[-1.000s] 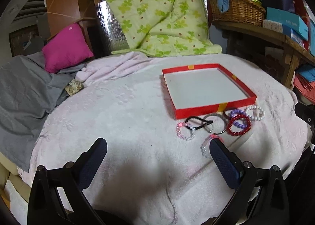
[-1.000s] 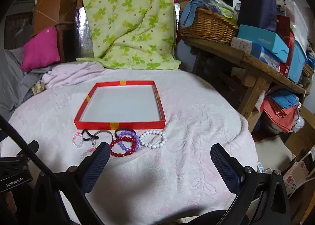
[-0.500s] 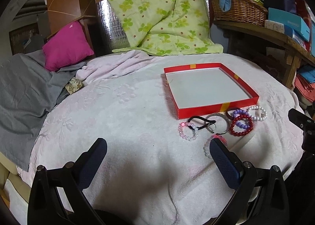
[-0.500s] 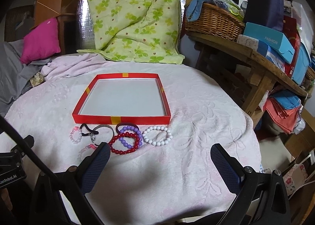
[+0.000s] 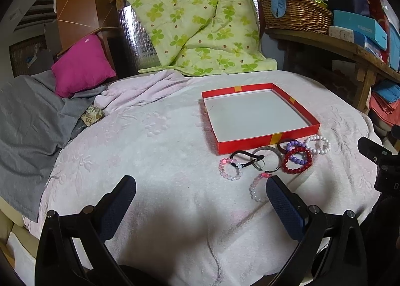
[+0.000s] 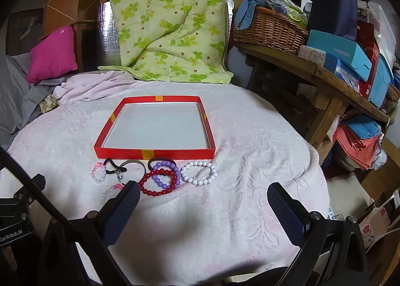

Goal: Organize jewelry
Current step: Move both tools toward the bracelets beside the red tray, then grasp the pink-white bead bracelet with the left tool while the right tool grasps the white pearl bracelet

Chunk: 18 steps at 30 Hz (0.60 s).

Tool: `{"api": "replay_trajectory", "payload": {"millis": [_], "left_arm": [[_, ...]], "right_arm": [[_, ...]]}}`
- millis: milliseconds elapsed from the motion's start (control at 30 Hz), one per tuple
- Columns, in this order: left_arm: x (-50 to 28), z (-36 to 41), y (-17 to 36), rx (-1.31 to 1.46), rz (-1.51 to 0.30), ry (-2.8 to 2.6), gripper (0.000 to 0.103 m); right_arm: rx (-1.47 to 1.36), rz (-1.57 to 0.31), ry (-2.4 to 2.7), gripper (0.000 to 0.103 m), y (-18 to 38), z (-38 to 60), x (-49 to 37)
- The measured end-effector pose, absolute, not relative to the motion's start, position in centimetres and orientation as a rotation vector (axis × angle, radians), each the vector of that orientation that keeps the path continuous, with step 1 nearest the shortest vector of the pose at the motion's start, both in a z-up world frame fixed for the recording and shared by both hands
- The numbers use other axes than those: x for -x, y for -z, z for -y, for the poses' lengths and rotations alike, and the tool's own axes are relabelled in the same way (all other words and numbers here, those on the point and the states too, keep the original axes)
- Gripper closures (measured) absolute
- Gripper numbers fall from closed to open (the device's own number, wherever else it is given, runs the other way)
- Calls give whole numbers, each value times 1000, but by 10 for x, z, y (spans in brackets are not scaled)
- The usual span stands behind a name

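Left wrist view: the left gripper (image 5: 201,201) sits at the bottom of the frame with its jaws spread wide, holding nothing; the fingers (image 5: 285,211) are black with dark blue, finely dimpled pads. Under it lies a pale pink blanket (image 5: 150,161), fluffy, with an embossed flower pattern. Right of centre stands a shallow square tray (image 5: 265,141) — red cardboard walls with yellow tape patches, plain white floor. Just below its near wall the jewelry lies in a loose cluster: a red bead bracelet (image 5: 297,160) overlapping a purple bead bracelet (image 5: 296,152), a white bead bracelet (image 5: 317,144) at the right end, a thin metal bangle (image 5: 267,159), a black cord (image 5: 243,158) and a clear pink bead bracelet (image 5: 230,169). Another clear bead bracelet (image 5: 257,189) touches the right pad's tip in the picture.

Right wrist view: the right gripper (image 6: 203,204) is likewise wide apart and empty, low in the frame. The tray (image 6: 155,153) is at centre, the bracelets in a row beneath it — round glossy beads, the red bead bracelet (image 6: 158,182) nearest the left pad. At upper right a woven wicker basket (image 6: 270,28) rests on a rough wooden bench, beside a blue box (image 6: 340,54) printed "FASHION". A quilted green clover-print cover (image 6: 170,23) hangs at the top centre. At the left edge a black mount reads "GenRobot.AI".
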State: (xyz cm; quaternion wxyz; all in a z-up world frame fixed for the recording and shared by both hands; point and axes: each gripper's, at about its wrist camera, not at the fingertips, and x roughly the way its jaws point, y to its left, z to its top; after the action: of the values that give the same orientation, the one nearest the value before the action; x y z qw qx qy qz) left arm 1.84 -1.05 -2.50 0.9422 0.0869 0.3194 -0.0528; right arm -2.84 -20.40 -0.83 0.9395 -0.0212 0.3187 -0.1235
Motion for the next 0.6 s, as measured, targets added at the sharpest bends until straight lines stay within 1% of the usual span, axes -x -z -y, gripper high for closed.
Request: {"api": "replay_trajectory", "payload": {"millis": [233, 333, 533, 567, 600], "left_arm": [[-23, 10, 31, -154, -664, 118, 0], [-31, 6, 39, -145, -696, 131, 0], [-56, -19, 62, -88, -751, 133, 0], [-63, -26, 68, -67, -772, 135, 0], [-68, -30, 72, -61, -779, 132, 0]], "right_arm": [[35, -662, 249, 0, 13, 207, 27], [20, -673, 236, 0, 17, 210, 24], [-122, -688, 100, 0, 31, 251, 10], [-161, -702, 78, 1, 35, 262, 5], [-191, -712, 62, 5, 38, 269, 0]]}}
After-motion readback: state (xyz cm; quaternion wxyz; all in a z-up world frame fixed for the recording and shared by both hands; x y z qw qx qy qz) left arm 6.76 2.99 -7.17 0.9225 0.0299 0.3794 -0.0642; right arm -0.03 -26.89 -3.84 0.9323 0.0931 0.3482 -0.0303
